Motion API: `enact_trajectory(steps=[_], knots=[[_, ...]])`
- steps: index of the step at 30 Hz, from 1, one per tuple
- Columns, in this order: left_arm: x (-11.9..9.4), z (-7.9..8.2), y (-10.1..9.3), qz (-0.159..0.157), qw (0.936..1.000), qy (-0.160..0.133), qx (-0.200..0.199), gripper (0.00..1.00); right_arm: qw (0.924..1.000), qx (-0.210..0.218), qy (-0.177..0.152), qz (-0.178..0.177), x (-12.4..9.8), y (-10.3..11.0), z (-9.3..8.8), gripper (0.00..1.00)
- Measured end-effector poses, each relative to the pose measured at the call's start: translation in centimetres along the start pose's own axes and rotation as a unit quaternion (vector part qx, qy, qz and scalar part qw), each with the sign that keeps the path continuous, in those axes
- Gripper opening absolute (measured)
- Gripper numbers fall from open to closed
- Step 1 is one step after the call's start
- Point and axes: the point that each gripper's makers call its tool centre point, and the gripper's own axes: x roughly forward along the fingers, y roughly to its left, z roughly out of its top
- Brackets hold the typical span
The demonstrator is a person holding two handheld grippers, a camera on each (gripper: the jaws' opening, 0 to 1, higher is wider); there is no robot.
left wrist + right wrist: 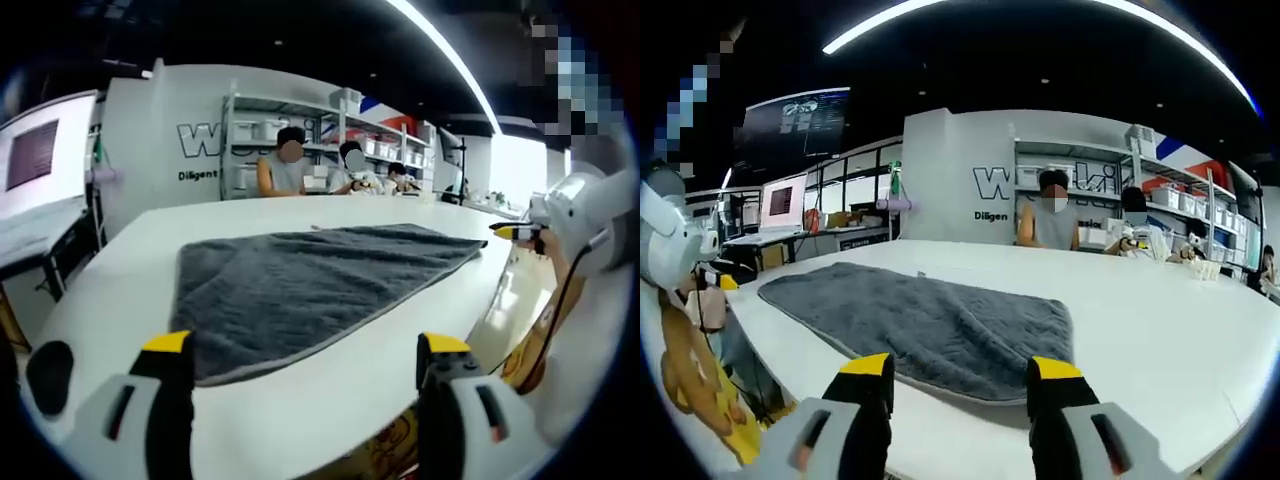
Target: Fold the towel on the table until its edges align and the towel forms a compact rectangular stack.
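In the left gripper view, the left gripper [305, 362] hangs with jaws apart, the grey towel [300, 285] lying flat on the white surface [380, 350] just ahead. In the right gripper view, the right gripper [960, 378] is likewise spread, its tips at the towel's [930, 325] near hem; soft, limp and probably light, it should be pinched at the corners.

Shelf bins [262, 130] perhaps too blurred

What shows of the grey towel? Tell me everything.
The grey towel is a soft, fuzzy-looking cloth with a stitched hem, lying spread flat in one layer on the white table, not yet folded. Faint ripples cross its surface. Nothing grips it: the left gripper and right gripper are open, just short of its near edge.
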Motion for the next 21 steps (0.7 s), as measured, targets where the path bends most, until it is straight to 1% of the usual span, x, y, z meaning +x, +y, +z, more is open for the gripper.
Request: enact_trajectory(steps=[3,13,21], knots=[[0.0,-0.1,-0.1,-0.001,1.0000,0.001,-0.001,0.97,1.0000,0.000,-0.002,0.006,0.0,0.2,0.1,0.66],[-0.1,-0.1,-0.2,-0.002,1.0000,0.001,-0.002,0.97,0.9998,-0.002,0.005,0.020,0.1,1.1,-0.1,0.80],[-0.1,-0.1,-0.3,-0.004,1.0000,0.002,-0.001,0.97,0.9993,0.000,0.014,0.034,0.4,1.7,-0.4,0.85]])
